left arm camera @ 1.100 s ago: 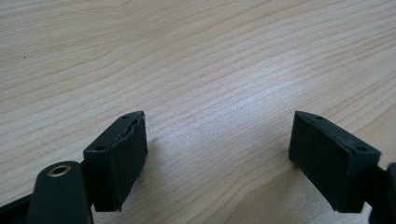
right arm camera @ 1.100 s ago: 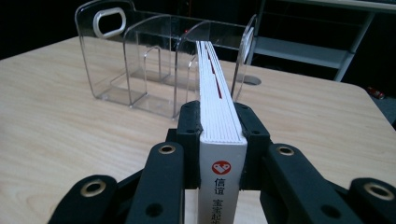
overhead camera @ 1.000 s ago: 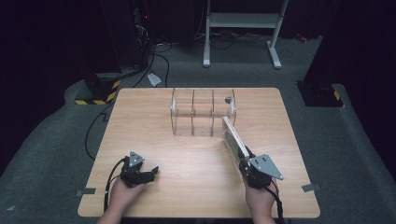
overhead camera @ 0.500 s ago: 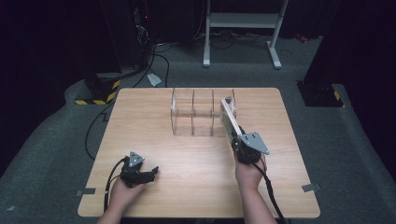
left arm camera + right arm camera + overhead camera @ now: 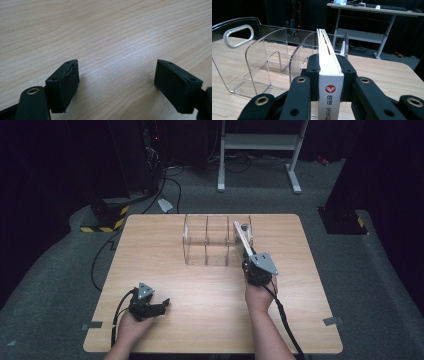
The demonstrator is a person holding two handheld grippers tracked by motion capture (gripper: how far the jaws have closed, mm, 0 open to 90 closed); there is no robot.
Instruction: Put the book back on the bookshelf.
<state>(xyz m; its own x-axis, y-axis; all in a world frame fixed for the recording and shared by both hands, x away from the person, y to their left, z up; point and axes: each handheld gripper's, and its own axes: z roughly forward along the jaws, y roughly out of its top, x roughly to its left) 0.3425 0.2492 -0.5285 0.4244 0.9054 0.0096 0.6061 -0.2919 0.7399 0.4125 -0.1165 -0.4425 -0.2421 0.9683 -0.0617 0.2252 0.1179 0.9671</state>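
A thin white book (image 5: 241, 240) with red markings on its spine (image 5: 329, 95) is held on edge, and my right gripper (image 5: 248, 265) is shut on it near its spine end. The book's far end reaches the rightmost slot of a clear acrylic rack (image 5: 207, 242) standing at the table's far middle. In the right gripper view the book (image 5: 325, 53) points between two clear dividers of the rack (image 5: 249, 57), with the right gripper (image 5: 329, 75) clamping both covers. My left gripper (image 5: 160, 306) rests low at the front left, open, its pads (image 5: 66, 82) wide apart over bare wood.
The wooden table (image 5: 150, 250) has free room left of the rack and across the front. Cables run from both grippers off the front edge. Beyond the table stand a white desk frame (image 5: 260, 150) and dark equipment on grey carpet.
My right hand has carried the book forward, away from the front edge, until its far end meets the rack's rightmost slot. The left gripper has stayed where it was.
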